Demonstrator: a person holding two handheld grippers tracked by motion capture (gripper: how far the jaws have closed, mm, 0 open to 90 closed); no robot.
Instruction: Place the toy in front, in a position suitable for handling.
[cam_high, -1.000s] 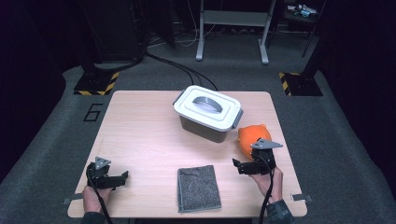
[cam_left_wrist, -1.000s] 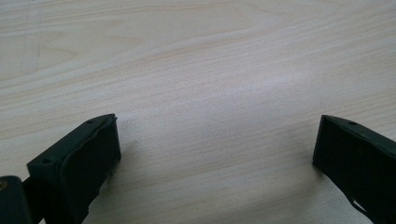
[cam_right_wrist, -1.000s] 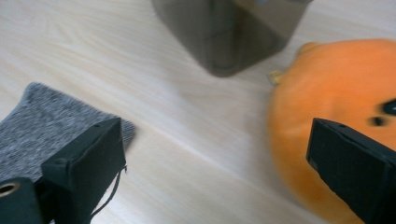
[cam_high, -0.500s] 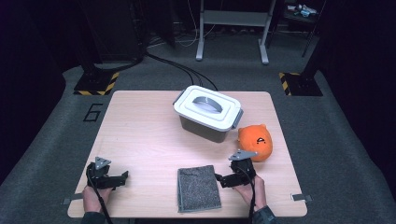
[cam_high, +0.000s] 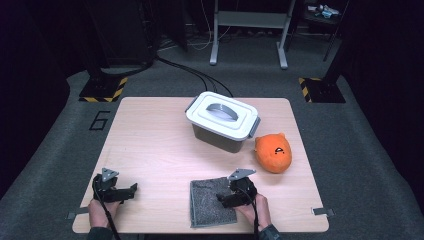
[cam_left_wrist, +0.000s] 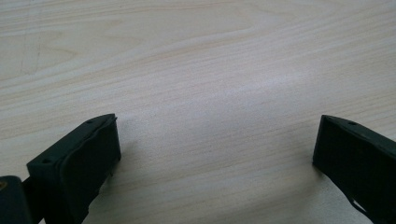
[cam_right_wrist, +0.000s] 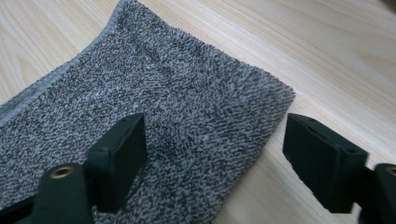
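Fingers (cam_right_wrist: 116, 158) of the right gripper (cam_right_wrist: 212, 163) stand fairly wide apart and have just been closing; the cloth's (cam_right_wrist: 177, 126) edge lies between them, yet neither pad presses it. In the right gripper view one finger sits over the grey terry at lower left of the frame and the other over bare wood at lower right, so the cloth's right edge runs up the frame between the two, with its corner at middle right. In the high view the cloth (cam_high: 210, 202) lies flat at the bottom centre of the table (cam_high: 150, 145), its long axis running from the near edge up the frame, and the right gripper (cam_high: 224, 200) straddles that right edge from the right. The left gripper (cam_high: 131, 189), at lower left, is well apart from the cloth, its fingers (cam_left_wrist: 84, 158) wide over bare wood. I judge the right hand is the one placed to pinch this edge; it needs only to close and lift.
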